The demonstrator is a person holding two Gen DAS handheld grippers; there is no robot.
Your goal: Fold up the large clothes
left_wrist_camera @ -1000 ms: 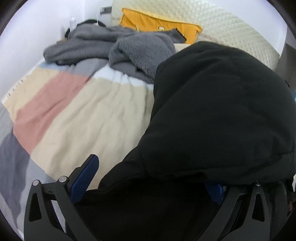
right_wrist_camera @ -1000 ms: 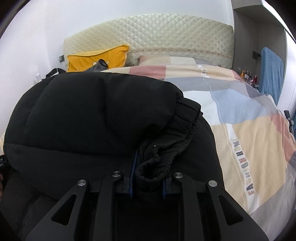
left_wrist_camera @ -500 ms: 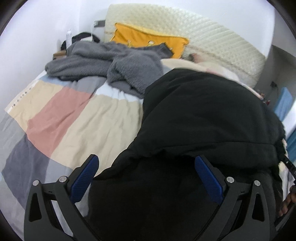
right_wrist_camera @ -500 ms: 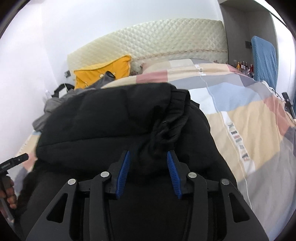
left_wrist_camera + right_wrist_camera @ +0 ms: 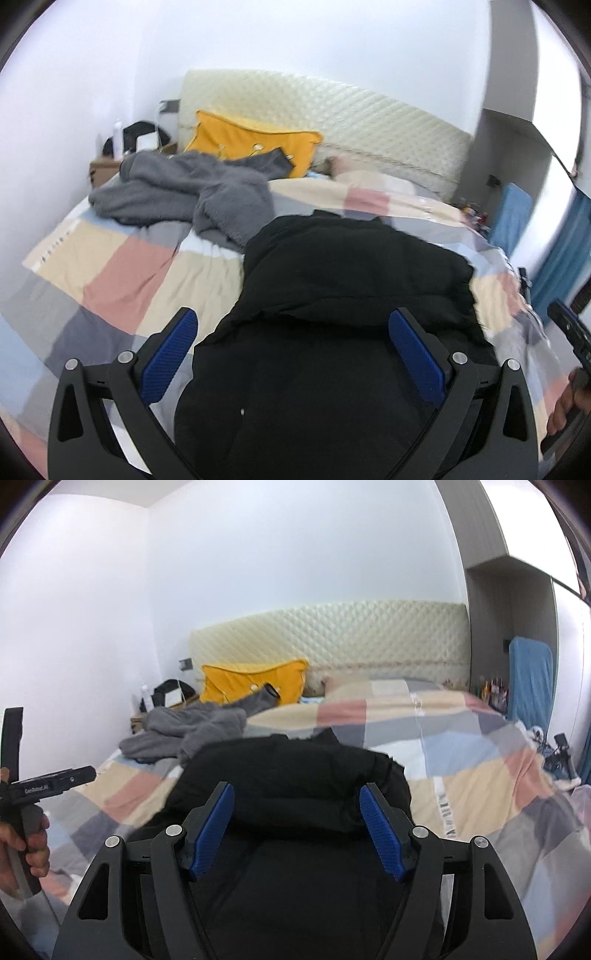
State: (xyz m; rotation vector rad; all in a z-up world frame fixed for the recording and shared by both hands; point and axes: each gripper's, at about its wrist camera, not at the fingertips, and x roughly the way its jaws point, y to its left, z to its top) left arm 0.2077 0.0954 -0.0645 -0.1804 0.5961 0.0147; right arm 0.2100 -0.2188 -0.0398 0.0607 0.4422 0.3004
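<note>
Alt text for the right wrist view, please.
The right gripper, fingers apart and opening, hangs clear above a folded black jacket on a patchwork bedspread. Behind lie a grey garment and yellow pillow.

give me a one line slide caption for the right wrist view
Right gripper opening above a folded black puffer jacket on a patchwork duvet.

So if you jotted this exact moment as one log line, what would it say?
step: fold black jacket | jacket: on bed, free | left claw: open, empty | right claw: opening, empty | grey garment: unfolded
</note>
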